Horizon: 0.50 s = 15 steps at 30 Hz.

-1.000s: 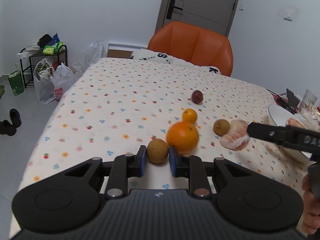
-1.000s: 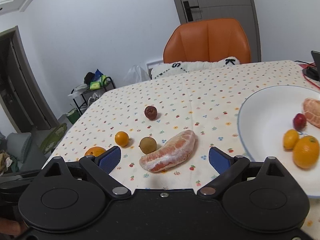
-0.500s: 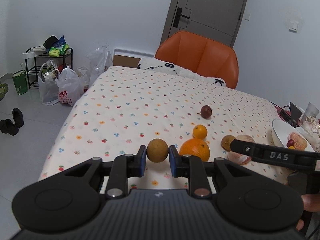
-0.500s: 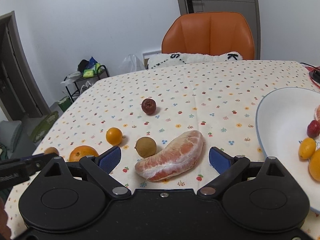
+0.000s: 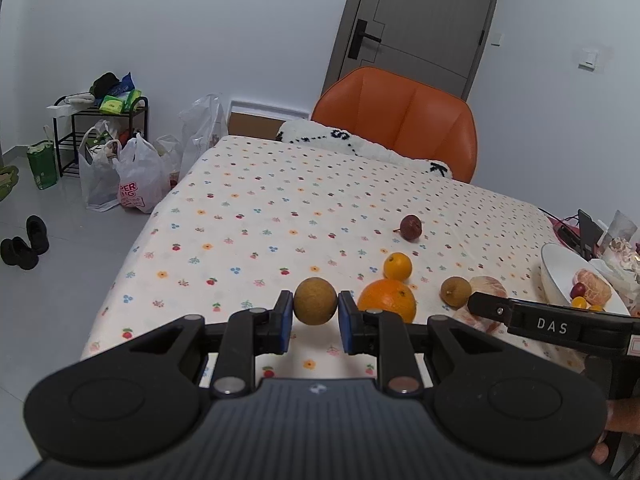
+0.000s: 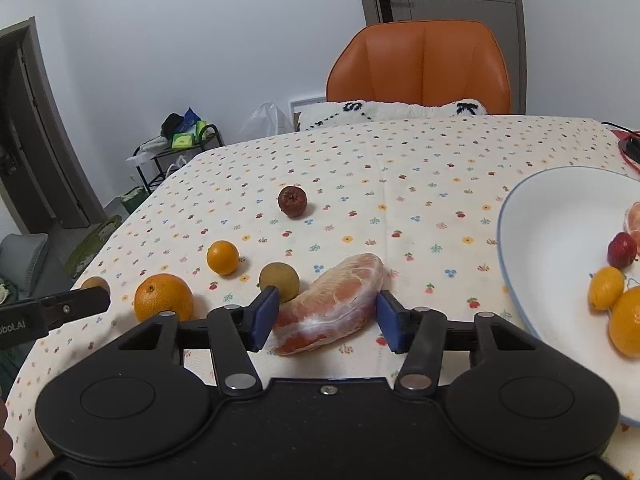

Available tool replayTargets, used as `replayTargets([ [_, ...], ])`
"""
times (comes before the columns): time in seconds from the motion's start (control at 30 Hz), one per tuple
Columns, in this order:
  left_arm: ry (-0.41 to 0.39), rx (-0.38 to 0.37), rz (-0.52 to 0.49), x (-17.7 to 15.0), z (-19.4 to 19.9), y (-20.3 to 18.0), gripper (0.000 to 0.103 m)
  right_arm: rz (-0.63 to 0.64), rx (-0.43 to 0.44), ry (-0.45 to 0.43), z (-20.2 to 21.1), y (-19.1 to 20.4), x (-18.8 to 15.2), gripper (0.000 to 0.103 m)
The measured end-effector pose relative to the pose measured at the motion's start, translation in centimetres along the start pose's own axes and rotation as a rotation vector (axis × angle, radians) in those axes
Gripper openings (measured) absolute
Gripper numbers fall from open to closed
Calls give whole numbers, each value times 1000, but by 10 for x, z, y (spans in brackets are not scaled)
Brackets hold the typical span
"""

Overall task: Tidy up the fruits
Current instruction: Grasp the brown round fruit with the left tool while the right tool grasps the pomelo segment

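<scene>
Holding a brown fruit (image 5: pixel 315 301) clamped between its pads, the left gripper (image 5: pixel 314 322) now carries it clear of the tablecloth (image 5: pixel 280 216). One second ago the fruit sat low beside the large orange (image 5: pixel 387 301); in the current left wrist view it hangs above the cloth, with the orange lower and to the right. The lift is therefore complete, and the transfer is judged to be the step in hand.

The right gripper (image 6: pixel 326 320) has also changed. One second ago its jaws stood wide apart, short of the pomelo segment (image 6: pixel 330 306). They now straddle the segment, one pad at each end, narrower than before. Whether the pads already press on the flesh cannot be told. The segment lies on the cloth.

Fruit locations:
- Plate (image 6: pixel 532 240), at the right: an orange, a small yellow fruit, a red fruit and a peeled citrus piece.
- Cloth: large orange, small orange (image 6: pixel 223 257), a second brown fruit (image 6: pixel 279 282) touching or just beside the segment, and a dark red fruit (image 6: pixel 293 200) farther back.

Judgement: the task is partly done. Four loose fruits remain besides the two under the grippers. The segment is soft; close slowly to avoid crushing it. The second brown fruit may roll when the segment lifts.
</scene>
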<state>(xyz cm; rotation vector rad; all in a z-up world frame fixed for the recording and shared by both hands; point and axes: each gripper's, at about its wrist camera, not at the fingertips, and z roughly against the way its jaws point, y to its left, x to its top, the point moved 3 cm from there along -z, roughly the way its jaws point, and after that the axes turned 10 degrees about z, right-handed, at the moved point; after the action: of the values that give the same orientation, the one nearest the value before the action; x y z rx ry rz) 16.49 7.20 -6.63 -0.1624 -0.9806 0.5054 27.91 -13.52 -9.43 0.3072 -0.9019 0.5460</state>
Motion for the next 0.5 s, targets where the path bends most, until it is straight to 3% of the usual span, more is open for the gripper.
replayTargets([
  [0.3, -6, -7, -6, -1, 5, -3, 22, 4, 3, 19, 8, 2, -2, 52],
  [0.4, -9, -4, -7, -1, 8, -1, 22, 13, -18, 28, 1, 9, 0, 71],
  [0.5, -15, 9, 0, 1, 10, 4, 22, 75, -39, 36, -9, 24, 0, 83],
])
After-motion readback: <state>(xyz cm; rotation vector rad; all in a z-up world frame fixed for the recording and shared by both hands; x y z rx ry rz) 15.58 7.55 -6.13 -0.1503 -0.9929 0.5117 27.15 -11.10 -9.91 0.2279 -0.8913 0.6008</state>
